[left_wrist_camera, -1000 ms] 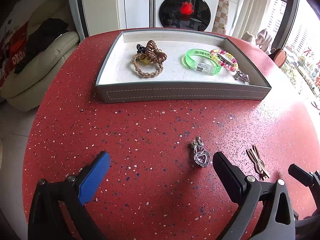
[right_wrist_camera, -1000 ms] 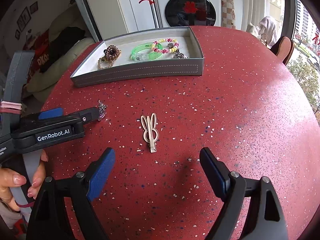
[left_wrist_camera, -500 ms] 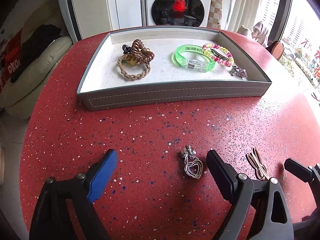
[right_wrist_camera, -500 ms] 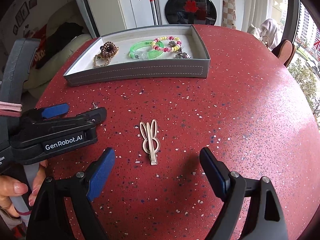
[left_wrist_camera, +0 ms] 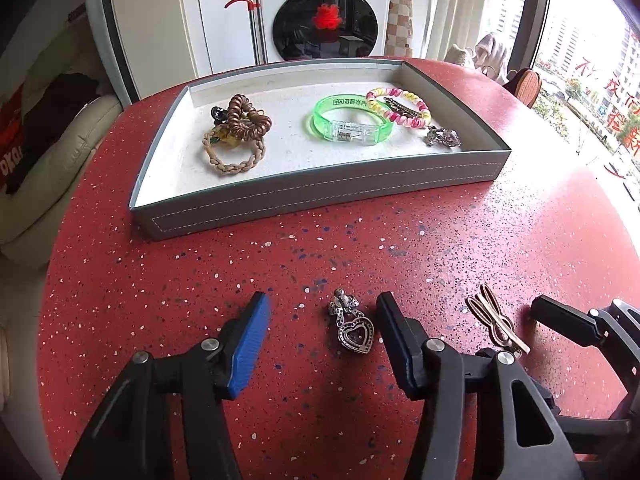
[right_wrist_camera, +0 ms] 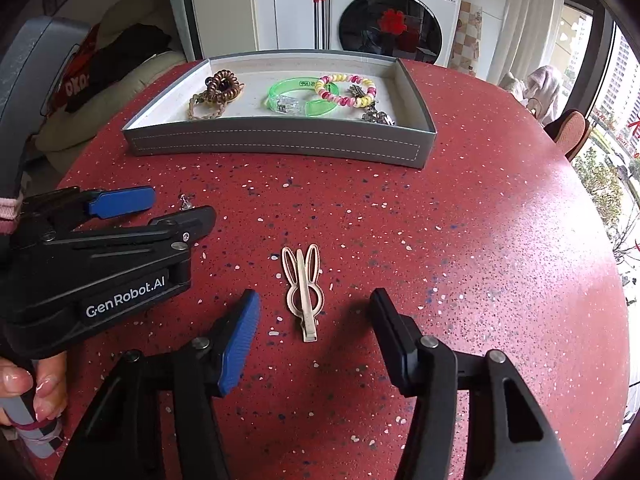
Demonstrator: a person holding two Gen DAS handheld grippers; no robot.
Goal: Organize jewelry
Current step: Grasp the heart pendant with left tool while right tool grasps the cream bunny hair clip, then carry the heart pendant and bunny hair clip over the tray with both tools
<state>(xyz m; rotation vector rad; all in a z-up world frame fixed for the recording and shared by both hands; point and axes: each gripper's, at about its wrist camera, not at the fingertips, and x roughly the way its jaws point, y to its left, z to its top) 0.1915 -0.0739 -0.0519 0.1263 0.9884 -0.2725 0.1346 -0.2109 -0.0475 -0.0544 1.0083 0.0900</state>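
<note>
red speckled table (left_wrist_camera: 160, 300), round. grey tray (left_wrist_camera: 320, 190) sat on the far half, well apart from both grippers.

in the tray: a brown coil hair tie (left_wrist_camera: 244, 118) lay over a braided band (left_wrist_camera: 234, 156) at the left; a green bracelet (left_wrist_camera: 348, 126) in the middle; a pink and yellow coil bracelet (left_wrist_camera: 398, 106) touching it on the right; a small silver charm (left_wrist_camera: 442, 138) near the right front corner.

left gripper (left_wrist_camera: 320, 320) was low over the table, jaws wide, holding nothing. a silver heart pendant (left_wrist_camera: 354, 326) lay flat on the table between its fingers, closer to the right finger, no contact visible.

right gripper (right_wrist_camera: 312, 312) was also low, jaws wide, holding nothing. a beige rabbit hair clip (right_wrist_camera: 303, 288) lay flat on the table between its fingertips, ears pointing toward the tray, touching neither finger.

from the right wrist camera the left gripper showed at the left edge, the pendant mostly hidden behind its near finger. a hand (right_wrist_camera: 32, 392) with painted nails gripped its handle.

a washing machine (left_wrist_camera: 324, 12) stood behind the table.
</note>
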